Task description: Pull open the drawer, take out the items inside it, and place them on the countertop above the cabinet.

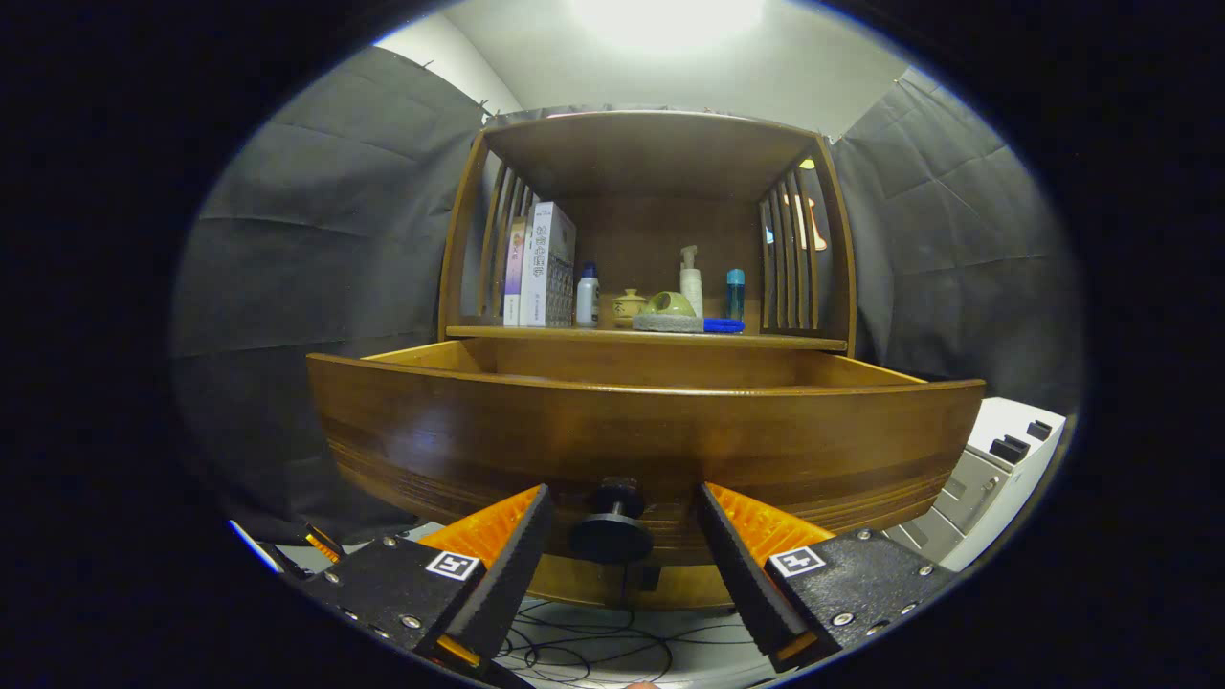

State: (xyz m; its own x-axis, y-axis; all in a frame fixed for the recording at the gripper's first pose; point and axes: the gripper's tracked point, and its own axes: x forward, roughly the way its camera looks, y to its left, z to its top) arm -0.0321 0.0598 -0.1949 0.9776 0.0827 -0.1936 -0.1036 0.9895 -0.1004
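Here the gripper [622, 536] stands wide open, its two fingers flanking the small dark round metal knob [612, 531] at 9 and 3 o'clock without touching it, holding nothing. The knob sits on the curved brown wooden drawer front [641, 445], which is pulled out from the wooden cabinet, likely so its inside can be reached; the contents are hidden behind the front. At 12 o'clock beyond lies the countertop [536, 332], already bearing books [545, 268], bottles and a green teapot [668, 304], leaving bare wood toward the front edge for placing.
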